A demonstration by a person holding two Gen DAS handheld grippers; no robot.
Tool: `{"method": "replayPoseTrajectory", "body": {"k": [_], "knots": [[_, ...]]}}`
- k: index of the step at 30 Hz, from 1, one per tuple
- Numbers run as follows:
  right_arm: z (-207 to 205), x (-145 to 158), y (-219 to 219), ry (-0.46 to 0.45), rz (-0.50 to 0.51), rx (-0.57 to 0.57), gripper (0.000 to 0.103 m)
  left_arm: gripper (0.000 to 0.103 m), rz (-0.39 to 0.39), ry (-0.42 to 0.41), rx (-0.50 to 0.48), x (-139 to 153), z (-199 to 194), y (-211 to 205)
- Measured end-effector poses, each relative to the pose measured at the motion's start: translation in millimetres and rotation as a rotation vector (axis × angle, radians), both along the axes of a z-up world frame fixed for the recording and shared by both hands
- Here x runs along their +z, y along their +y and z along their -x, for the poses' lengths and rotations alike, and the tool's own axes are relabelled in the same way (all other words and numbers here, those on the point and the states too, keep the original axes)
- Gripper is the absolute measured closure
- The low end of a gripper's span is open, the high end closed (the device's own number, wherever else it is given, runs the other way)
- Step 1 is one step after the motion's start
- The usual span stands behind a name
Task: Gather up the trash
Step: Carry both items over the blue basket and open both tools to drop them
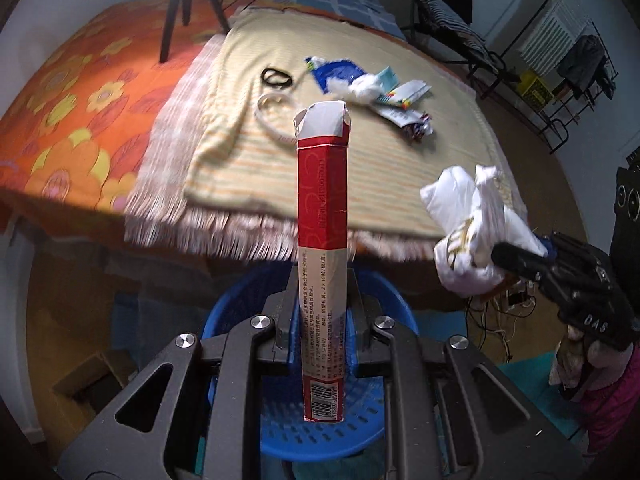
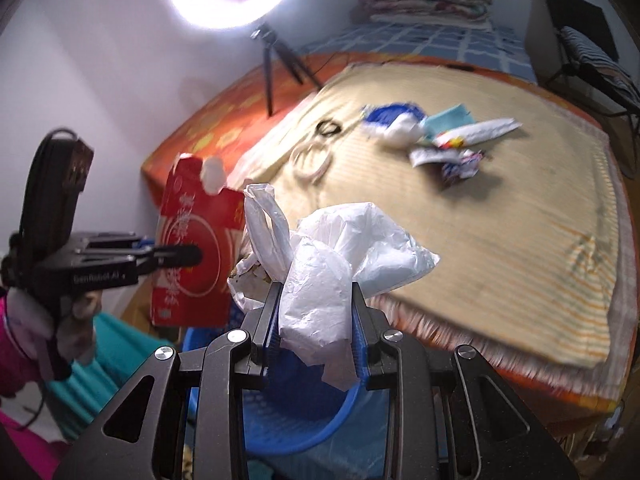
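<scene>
Blue basket point(image 1: 320, 436) below looks empty; left fingers point(image 1: 286, 320) pinch red carton point(image 1: 323, 216), right fingers point(image 2: 358, 320) pinch plastic bag point(image 2: 320, 272).

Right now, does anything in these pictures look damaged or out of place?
Yes. The red carton in the left gripper is torn open at its top, with ragged flaps. On the striped mat, a pile of crumpled wrappers lies scattered, not yet collected. The right gripper holds a crumpled white plastic bag above the blue basket.
</scene>
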State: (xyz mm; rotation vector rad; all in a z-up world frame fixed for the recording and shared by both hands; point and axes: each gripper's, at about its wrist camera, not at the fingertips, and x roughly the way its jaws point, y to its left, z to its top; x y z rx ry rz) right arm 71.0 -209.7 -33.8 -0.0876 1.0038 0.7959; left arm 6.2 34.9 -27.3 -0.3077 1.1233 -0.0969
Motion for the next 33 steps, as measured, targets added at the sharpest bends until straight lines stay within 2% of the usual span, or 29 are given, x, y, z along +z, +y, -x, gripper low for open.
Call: {"method": "replayPoseTrajectory", "body": {"k": [11, 18, 28, 30, 33], "knots": [[47.2, -41.4, 15.5, 0.077, 0.057, 0.111, 0.075, 0.087, -0.023, 0.091, 0.005, -37.3, 38.3, -4.0], [52.8, -61.7, 21.1, 0.109, 0.088, 0.139, 0.075, 0.087, -0.049, 0.140, 0.000, -56.6, 49.0, -7.2], [52.0, -72.0, 29.7, 0.130, 0.132, 0.141, 0.072, 0.086, -0.084, 0.175, -0.015, -69.7, 47.4, -11.7], [51.9, -73.0, 32.6, 0.131, 0.142, 0.143, 0.071, 0.084, -0.088, 0.180, -0.015, -70.9, 46.2, -12.8], [52.2, -75.5, 35.9, 0.128, 0.154, 0.145, 0.070, 0.076, -0.092, 0.179, -0.012, -72.2, 44.8, -13.0]]}}
